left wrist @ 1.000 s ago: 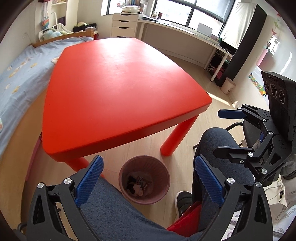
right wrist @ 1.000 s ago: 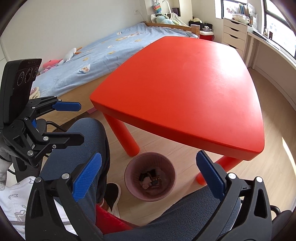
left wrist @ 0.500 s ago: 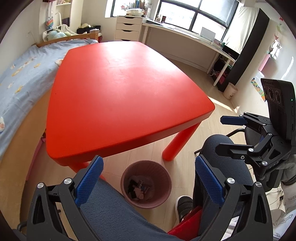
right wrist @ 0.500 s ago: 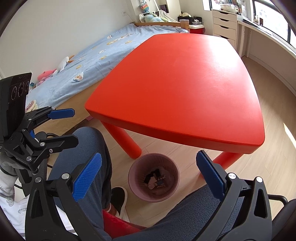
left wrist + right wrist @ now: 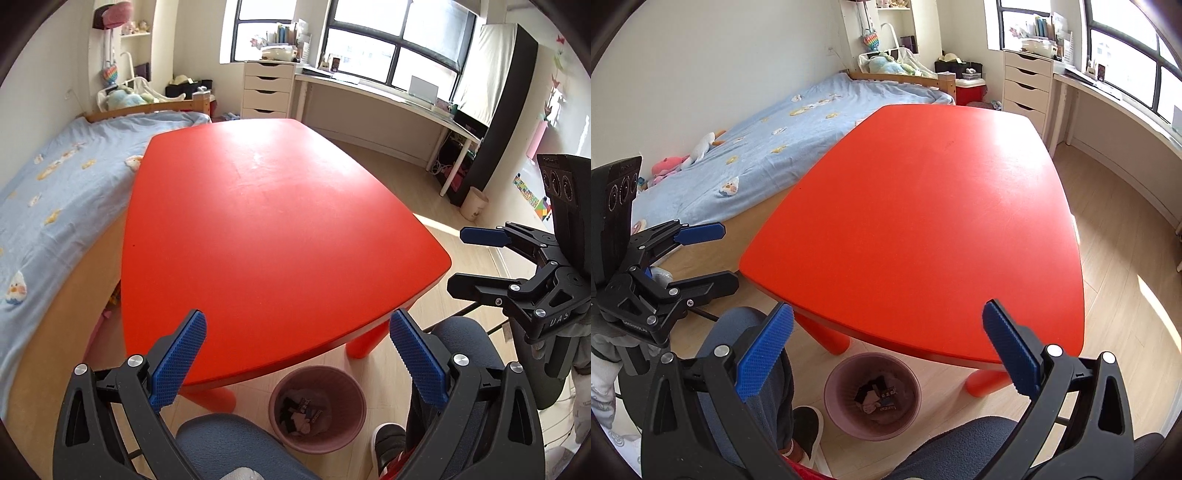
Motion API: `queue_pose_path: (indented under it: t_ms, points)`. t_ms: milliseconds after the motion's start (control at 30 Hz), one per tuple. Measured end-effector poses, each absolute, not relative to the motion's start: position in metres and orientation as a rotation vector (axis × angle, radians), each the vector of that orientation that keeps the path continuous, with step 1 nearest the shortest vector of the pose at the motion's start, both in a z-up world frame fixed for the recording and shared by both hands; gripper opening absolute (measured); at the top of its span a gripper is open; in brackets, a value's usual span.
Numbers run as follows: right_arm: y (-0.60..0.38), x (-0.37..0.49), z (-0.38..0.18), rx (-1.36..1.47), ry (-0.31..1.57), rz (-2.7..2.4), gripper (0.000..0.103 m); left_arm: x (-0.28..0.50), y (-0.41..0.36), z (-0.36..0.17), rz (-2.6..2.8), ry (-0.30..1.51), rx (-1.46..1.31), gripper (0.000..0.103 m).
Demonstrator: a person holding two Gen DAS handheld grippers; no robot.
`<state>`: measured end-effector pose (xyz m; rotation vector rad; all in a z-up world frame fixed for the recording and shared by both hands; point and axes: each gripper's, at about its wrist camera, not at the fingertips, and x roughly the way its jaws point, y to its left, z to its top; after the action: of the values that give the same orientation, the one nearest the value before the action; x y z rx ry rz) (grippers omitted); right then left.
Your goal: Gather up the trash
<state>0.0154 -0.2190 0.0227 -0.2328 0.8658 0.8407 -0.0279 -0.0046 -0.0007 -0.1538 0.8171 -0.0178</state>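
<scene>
A mauve waste bin (image 5: 317,408) stands on the floor under the near edge of the red table (image 5: 273,221), with several pieces of trash (image 5: 303,410) inside. It also shows in the right wrist view (image 5: 873,395). My left gripper (image 5: 295,358) is open and empty, held above the bin and the table edge. My right gripper (image 5: 886,350) is open and empty too, at about the same height. Each gripper shows in the other's view: the right one (image 5: 458,262) and the left one (image 5: 729,256).
The person's knees in grey trousers (image 5: 461,343) flank the bin. A bed with a blue cover (image 5: 48,192) runs along the left of the table. A white drawer unit (image 5: 269,90) and a long desk (image 5: 388,96) stand at the back under the window.
Both grippers have risen and tilted up, so the table top fills more of each view and the bin sits lower in frame. Both stay open and empty.
</scene>
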Motion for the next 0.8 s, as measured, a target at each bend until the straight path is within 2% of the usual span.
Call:
queue_pose_path:
  t_ms: [367,800]
  points:
    - [-0.210,0.040,0.043,-0.228,0.805,0.819,0.100,-0.006,0.015,0.013,0.020,0.790,-0.152,0.097]
    - [-0.210,0.046,0.042,-0.234,0.806,0.807,0.100,-0.003,0.017,0.015,0.006,0.780,-0.171,0.097]
